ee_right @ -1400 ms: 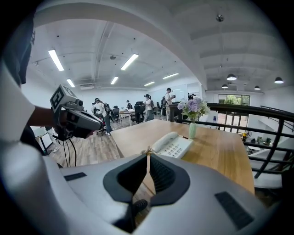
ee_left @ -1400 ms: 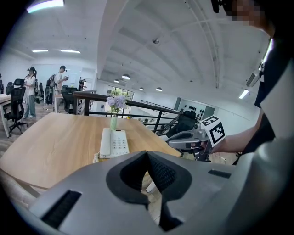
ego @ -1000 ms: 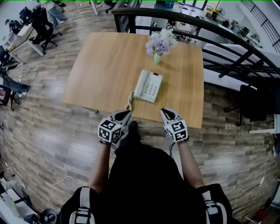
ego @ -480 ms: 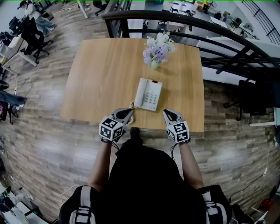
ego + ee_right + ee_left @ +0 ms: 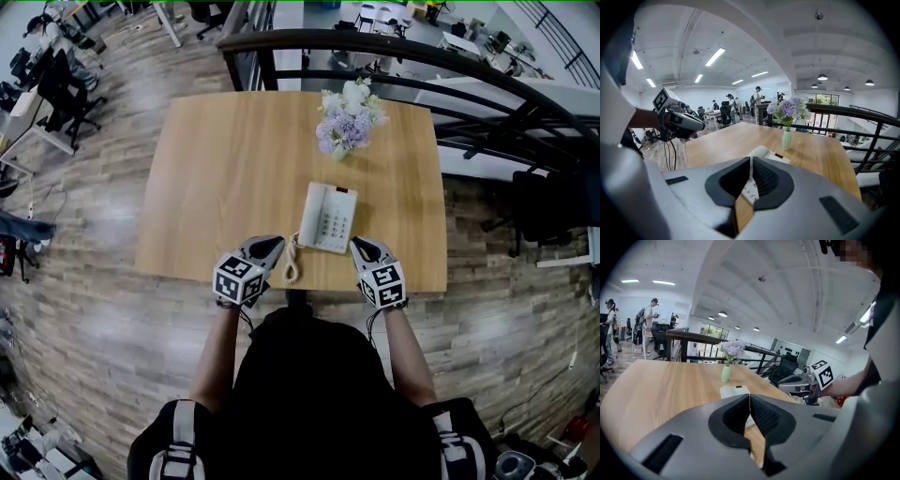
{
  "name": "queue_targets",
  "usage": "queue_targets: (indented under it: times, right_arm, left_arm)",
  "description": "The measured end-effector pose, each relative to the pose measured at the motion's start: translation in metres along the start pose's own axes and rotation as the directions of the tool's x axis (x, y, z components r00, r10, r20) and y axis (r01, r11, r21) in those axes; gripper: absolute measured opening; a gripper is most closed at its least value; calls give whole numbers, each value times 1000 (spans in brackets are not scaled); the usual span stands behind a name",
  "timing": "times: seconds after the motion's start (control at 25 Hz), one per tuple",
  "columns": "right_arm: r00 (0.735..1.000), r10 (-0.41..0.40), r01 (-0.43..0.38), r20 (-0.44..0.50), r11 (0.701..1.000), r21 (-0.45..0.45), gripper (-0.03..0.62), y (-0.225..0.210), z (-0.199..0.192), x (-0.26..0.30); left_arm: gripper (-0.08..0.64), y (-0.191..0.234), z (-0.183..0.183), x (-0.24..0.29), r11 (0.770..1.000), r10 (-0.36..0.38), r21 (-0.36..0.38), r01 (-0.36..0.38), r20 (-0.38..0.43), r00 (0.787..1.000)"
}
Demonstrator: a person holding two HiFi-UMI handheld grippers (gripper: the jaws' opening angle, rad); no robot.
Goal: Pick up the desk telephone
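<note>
A white desk telephone (image 5: 327, 217) with a keypad lies near the front edge of the wooden table (image 5: 216, 178), its coiled cord (image 5: 292, 261) trailing toward me. My left gripper (image 5: 273, 245) hovers at the table's front edge just left of the cord, jaws shut and empty. My right gripper (image 5: 359, 246) sits just right of the phone's near end, also shut with nothing held. The phone (image 5: 735, 391) peeks over the left gripper's (image 5: 749, 397) closed jaws; the phone (image 5: 765, 154) likewise shows beyond the right gripper's (image 5: 751, 161) jaws.
A pale green vase of lilac and white flowers (image 5: 347, 117) stands behind the phone. A dark metal railing (image 5: 441, 66) runs along the far and right sides. Office chairs and desks (image 5: 56, 84) stand at the far left on plank flooring.
Both grippers have moved forward to the table's front edge, nearer the phone, which now lies between them. Their jaws stayed shut.
</note>
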State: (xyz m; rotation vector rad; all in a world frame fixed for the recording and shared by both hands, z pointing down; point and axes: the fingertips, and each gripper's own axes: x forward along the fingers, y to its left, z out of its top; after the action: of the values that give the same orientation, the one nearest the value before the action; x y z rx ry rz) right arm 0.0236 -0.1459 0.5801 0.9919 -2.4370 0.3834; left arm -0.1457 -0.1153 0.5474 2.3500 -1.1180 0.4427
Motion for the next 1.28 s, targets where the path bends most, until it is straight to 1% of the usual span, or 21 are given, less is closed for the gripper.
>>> queue_targets:
  times: [0.32,0.4,0.48,0.56,0.68,0.84,1.08,1.28]
  right_arm:
    - [999,-30,30,-23,999,16,34,11,7,32]
    - [999,-41,42,-32,999,23,34,15,4,37]
    - [998,-54,55,-42,998,27,34,15,2,41]
    - [997,-62,64,-49,997,34,34,14,1,45]
    - [996,-69,72,-64,996,51,34,10,-1,51]
    - [994,-71,77,-80,994,79,34,1,-7,60]
    - [994,-50,60,-98,993,99,34,-16,-11,73]
    - [993,-35,48,-111,992,118,34,-34,-16,86]
  left_arm:
    - [21,39,-1,-1,999,-39,-10,39,-14,999]
    - [21,45,-7,1,999,-48,13,48,-43,998]
    - [21,48,-11,8,996,-64,53,68,-76,995]
    - [21,49,-9,16,993,-89,67,96,-93,992]
    - [22,52,-4,26,991,-120,50,126,-98,988]
    - [23,58,-2,39,989,-135,41,141,-130,982]
    - [23,72,6,57,992,-122,17,125,-134,984]
    - [23,76,12,78,992,-125,2,126,-142,982]
